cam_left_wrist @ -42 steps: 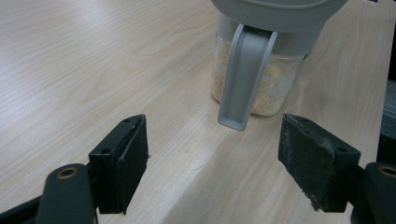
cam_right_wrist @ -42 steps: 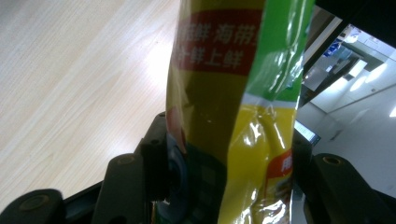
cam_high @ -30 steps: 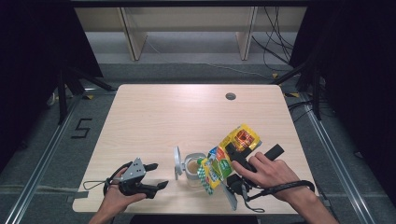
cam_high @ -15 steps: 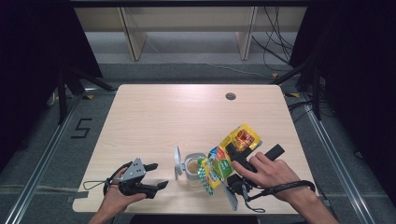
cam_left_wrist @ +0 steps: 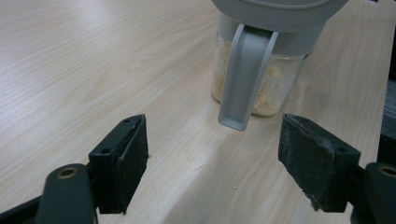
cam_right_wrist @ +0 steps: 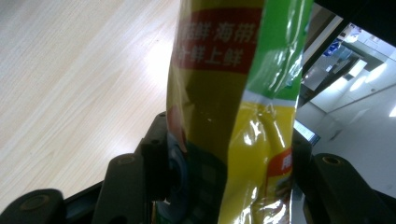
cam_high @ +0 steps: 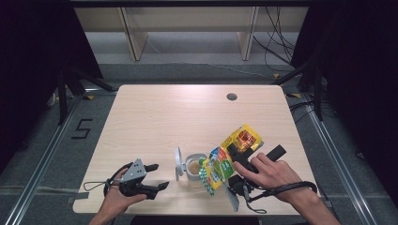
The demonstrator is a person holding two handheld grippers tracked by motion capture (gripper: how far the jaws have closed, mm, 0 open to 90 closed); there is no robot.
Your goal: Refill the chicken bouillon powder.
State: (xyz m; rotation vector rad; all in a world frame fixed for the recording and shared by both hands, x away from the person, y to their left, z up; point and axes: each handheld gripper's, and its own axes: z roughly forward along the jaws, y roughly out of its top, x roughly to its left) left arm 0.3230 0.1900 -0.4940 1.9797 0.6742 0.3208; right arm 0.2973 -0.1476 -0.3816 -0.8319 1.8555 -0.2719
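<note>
The jar [cam_high: 195, 169] stands near the front edge of the counter [cam_high: 187, 117], and its grey lid [cam_high: 179, 163] is flipped up, so it is already open. In the left tool's view there is pale yellow powder [cam_left_wrist: 261, 88] inside the jar, so some filling looks done, though I cannot tell how full it should get. The right tool [cam_high: 237, 165] is clamped on a yellow and green bag [cam_high: 229, 157] and holds it tipped, with the low end right at the jar's mouth. In the right tool's view the bag [cam_right_wrist: 233, 116] sits squeezed between the two black jaws. I cannot see powder falling. The left tool [cam_high: 152, 177] is spread wide and holds nothing; it rests just left of the jar. Still to do, I think: finish pouring, put the bag down, and shut the lid.
</note>
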